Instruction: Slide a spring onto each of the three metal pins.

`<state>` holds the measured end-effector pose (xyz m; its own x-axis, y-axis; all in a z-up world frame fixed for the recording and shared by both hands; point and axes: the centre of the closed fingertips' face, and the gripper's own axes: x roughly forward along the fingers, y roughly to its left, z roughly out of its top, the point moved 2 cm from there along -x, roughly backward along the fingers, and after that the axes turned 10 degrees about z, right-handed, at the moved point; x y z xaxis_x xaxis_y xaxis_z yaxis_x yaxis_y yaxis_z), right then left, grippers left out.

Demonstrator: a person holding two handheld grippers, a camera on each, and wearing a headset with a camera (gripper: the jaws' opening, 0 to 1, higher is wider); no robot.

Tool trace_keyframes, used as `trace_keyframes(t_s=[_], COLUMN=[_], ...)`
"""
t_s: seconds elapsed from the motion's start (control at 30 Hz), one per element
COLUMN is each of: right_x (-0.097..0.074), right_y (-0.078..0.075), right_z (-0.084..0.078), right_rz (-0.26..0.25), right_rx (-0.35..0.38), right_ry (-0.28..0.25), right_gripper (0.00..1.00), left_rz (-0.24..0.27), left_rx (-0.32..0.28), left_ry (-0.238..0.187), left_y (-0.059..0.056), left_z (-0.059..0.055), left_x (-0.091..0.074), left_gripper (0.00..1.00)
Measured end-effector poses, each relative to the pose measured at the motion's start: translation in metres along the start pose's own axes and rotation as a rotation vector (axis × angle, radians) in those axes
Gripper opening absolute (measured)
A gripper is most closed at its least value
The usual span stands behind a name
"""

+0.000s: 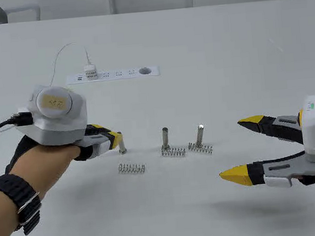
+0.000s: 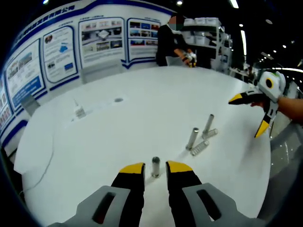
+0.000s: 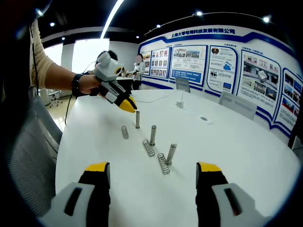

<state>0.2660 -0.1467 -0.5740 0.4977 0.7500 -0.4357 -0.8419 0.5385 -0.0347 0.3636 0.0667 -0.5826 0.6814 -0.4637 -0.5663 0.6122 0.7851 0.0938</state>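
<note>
Left gripper (image 1: 116, 139): jaws narrowly parted, straddling the upright left pin (image 2: 155, 165), no grip evident. Nearest spring (image 1: 131, 168) lies flat just beside those jaws, long axis across the pin's. Right gripper (image 1: 240, 147): jaws wide, empty, well apart from it.

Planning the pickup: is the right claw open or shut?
Open: the right claw has its yellow tips wide apart, nothing between them.

Left tool (image 1: 117, 139) low, jaws nearly together (narrow gap); right tool (image 1: 230, 148) hovering, jaws wide.
</note>
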Motion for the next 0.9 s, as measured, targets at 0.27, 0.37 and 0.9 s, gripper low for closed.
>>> trace_keyframes(t_s=[0.27, 0.37, 0.9], right_x=[0.001, 0.002, 0.005], right_y=[0.001, 0.0, 0.006], right_z=[0.0, 0.0, 0.002], right_rz=[0.003, 0.005, 0.017], right_rx=[0.002, 0.003, -0.002], right_ry=[0.013, 0.014, 0.024], right_gripper=[0.7, 0.68, 0.65], left_rz=[-0.019, -0.025, -0.189], left_rx=[-0.012, -0.021, 0.067], left_ry=[-0.025, -0.044, -0.077], left_y=[0.002, 0.004, -0.019], left_z=[-0.01, -0.013, -0.03], left_x=[-0.009, -0.014, -0.025], left_gripper=[0.21, 0.22, 0.29])
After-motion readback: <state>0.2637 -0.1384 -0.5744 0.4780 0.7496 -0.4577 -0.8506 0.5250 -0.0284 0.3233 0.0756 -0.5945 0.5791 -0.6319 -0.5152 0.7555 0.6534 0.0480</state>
